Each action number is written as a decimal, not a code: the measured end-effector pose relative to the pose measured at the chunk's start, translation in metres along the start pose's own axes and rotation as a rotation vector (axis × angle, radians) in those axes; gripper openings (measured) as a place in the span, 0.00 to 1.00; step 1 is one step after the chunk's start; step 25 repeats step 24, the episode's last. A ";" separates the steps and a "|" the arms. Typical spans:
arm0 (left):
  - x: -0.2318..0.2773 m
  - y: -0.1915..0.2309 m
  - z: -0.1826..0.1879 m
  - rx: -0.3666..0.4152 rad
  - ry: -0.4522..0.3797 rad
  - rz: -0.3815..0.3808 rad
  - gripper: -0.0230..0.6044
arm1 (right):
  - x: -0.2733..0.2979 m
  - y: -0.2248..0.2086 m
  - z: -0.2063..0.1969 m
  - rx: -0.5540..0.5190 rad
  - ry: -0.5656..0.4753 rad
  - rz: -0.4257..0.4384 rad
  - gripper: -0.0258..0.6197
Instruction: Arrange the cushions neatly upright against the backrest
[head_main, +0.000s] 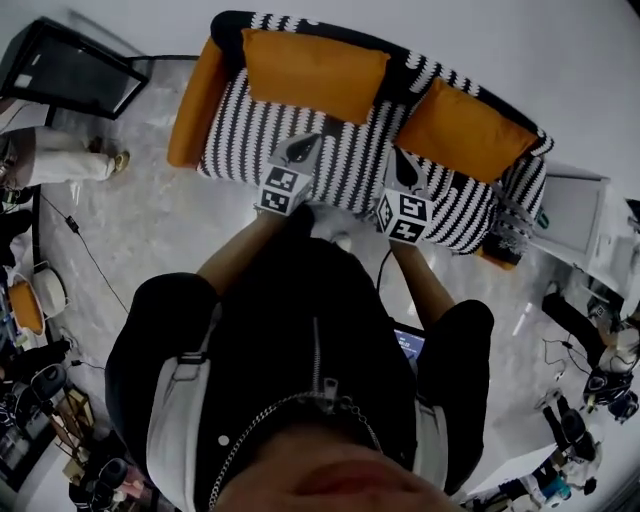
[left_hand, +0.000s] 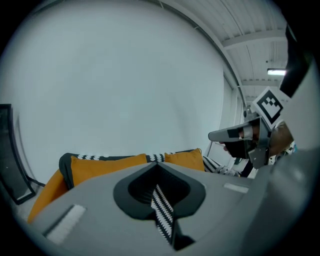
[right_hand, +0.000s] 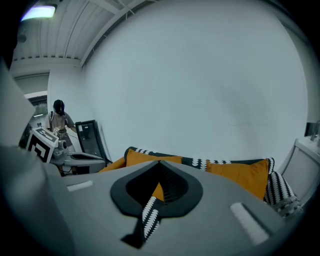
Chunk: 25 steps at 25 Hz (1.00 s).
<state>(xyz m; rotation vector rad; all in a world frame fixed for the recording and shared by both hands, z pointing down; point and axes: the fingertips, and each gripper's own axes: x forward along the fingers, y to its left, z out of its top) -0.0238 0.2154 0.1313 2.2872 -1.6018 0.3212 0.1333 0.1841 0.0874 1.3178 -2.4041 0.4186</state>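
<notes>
Left gripper (head_main: 306, 140): jaws together, nothing clamped between them. Right gripper (head_main: 399, 154): jaws together, likewise empty. Both grippers are held side by side above the front part of the striped sofa (head_main: 345, 150), tips aimed at the backrest (head_main: 405, 62), with a clear gap between the two.

Cushion positions:

- The long orange cushion (head_main: 313, 72) stands directly ahead of the left gripper, well beyond its tips, leaning upright on the backrest.
- The second orange cushion (head_main: 462, 130) stands ahead of the right gripper and slightly to its right, also upright against the backrest (its top edge sits near the backrest's top edge).
- The two cushions stand apart; striped fabric shows between them, roughly in line with the gap between the grippers.

Neither gripper touches a cushion.

An orange side cushion (head_main: 195, 105) lies along the sofa arm, to the left of the left gripper. A white cabinet (head_main: 575, 210) stands beyond the sofa's other end, to the right of the right gripper.
</notes>
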 end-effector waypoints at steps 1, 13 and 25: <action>-0.005 -0.012 0.000 -0.001 -0.006 0.000 0.05 | -0.010 -0.002 -0.002 -0.002 -0.002 0.010 0.02; -0.047 -0.130 -0.017 -0.005 -0.033 0.023 0.05 | -0.112 -0.030 -0.044 0.002 -0.026 0.037 0.02; -0.054 -0.156 -0.011 0.040 -0.054 0.037 0.05 | -0.149 -0.045 -0.043 0.017 -0.091 0.029 0.02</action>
